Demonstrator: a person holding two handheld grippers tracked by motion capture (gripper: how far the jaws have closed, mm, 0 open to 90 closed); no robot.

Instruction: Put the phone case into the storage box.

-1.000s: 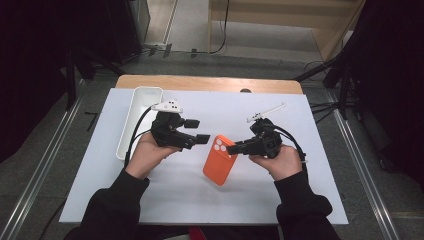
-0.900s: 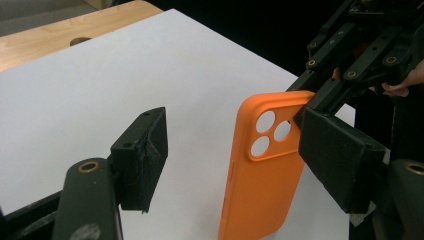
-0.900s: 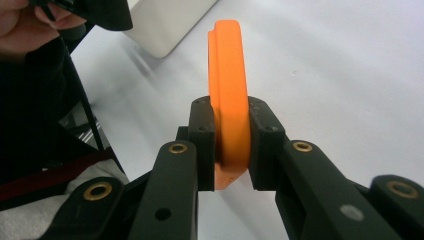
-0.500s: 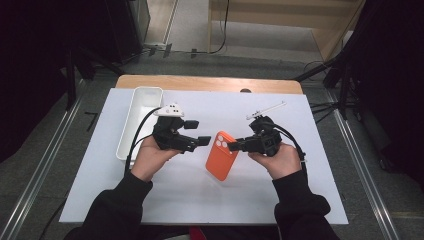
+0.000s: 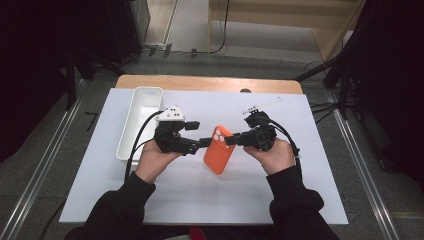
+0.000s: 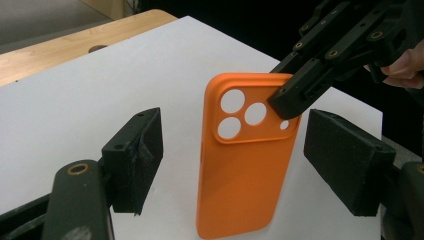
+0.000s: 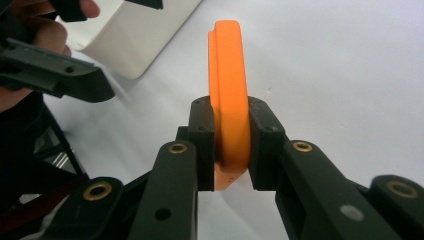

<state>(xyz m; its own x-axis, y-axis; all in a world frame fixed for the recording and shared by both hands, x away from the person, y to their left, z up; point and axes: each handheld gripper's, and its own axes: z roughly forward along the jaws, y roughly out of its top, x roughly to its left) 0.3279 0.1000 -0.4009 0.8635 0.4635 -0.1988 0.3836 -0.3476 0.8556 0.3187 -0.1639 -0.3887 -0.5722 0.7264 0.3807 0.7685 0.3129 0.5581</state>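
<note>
Your right gripper (image 7: 231, 145) clamps the orange phone case (image 6: 243, 165), hiding its corner; your left gripper (image 6: 235, 165) has just been opening, pads clear of the case between them

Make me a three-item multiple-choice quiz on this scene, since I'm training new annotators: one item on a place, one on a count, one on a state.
1. Where does the white bin stand on the table?
A. at the left of the high view, beside the left gripper
B. at the right edge, behind the right gripper
C. under the phone case

2. How many large round holes does the orange phone case have in its camera cut-out?
A. one
B. three
C. five

3. What grips the phone case?
A. the left gripper
B. the right gripper
C. neither

Answers:
1. A: the bin lies by the left gripper.
2. B: three large holes show, plus one small one.
3. B: the right gripper pinches its edge, while the left gripper's fingers, which have just been opening, stand clear on either side.
</note>
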